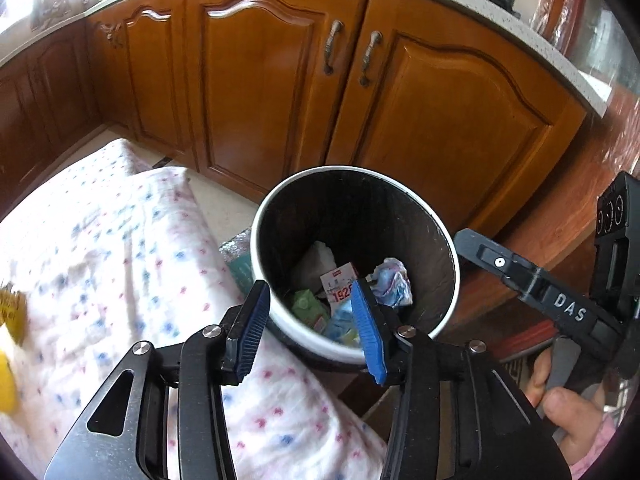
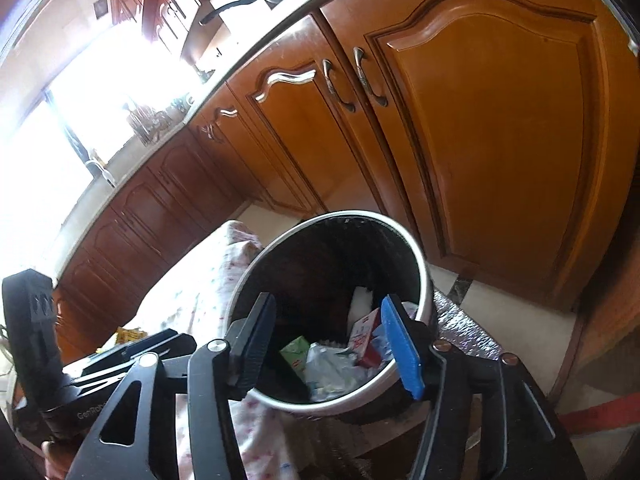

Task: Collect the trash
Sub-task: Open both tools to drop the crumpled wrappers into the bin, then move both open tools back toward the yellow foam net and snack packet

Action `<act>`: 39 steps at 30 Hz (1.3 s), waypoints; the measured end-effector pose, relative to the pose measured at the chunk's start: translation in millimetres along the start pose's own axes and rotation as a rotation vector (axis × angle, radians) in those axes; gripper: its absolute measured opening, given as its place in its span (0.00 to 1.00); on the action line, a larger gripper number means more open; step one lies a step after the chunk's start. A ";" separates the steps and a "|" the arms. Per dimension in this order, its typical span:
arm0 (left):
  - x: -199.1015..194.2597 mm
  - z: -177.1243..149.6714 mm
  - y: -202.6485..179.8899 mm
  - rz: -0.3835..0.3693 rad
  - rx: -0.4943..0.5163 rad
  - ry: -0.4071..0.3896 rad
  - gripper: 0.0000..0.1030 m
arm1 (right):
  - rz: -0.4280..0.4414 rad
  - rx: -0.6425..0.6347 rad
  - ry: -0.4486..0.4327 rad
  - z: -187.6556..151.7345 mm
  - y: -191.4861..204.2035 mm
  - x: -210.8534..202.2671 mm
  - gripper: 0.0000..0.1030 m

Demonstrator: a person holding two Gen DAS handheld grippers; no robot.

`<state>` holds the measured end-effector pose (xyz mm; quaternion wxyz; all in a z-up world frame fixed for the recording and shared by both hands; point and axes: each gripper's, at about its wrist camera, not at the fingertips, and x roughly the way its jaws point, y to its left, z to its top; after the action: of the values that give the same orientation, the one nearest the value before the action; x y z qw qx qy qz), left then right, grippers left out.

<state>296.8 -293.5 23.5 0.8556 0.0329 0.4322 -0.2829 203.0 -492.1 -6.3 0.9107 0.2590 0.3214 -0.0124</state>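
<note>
**Both tongs over the bin**

My left tongs [image 1: 312, 328] gape empty above the bin [image 1: 280, 322]. My right tongs [image 2: 334, 344] too, jaws apart, nothing between. Trash [image 1: 340, 292] lies in the bin's bottom: cartons, wrappers, tissue. Dotted cloth [image 1: 120, 248] just beside the bin.

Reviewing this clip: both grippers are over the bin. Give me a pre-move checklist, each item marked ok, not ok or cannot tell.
1. Left gripper empty, jaws apart: ok.
2. Right gripper empty, jaws apart: ok.
3. Trash bin upright, mouth unobstructed: ok.
4. Dropped pieces inside the bin, such as the green carton and crumpled wrapper: ok.
5. Room left in the bin: ok, the trash only covers the bottom.
6. More trash left on the patterned cloth: cannot tell; a blurred yellow item sits at the edge.
</note>
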 end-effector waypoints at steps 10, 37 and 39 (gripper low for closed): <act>-47.8 -56.9 49.6 0.028 -0.142 -0.054 0.50 | 0.110 -0.038 -0.024 -43.1 50.5 -21.0 0.76; -145.5 -177.7 175.1 0.226 -0.413 -0.140 0.54 | 0.265 -0.231 0.174 -129.6 185.7 20.1 0.92; -151.9 -182.5 185.2 0.240 -0.432 -0.149 0.57 | 0.272 -0.253 0.183 -132.6 198.0 23.6 0.93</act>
<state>189.3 -14.3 -10.1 0.8998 -0.1204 0.4113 -0.0822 182.4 -253.7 -15.8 0.8963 0.1834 0.3639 0.1747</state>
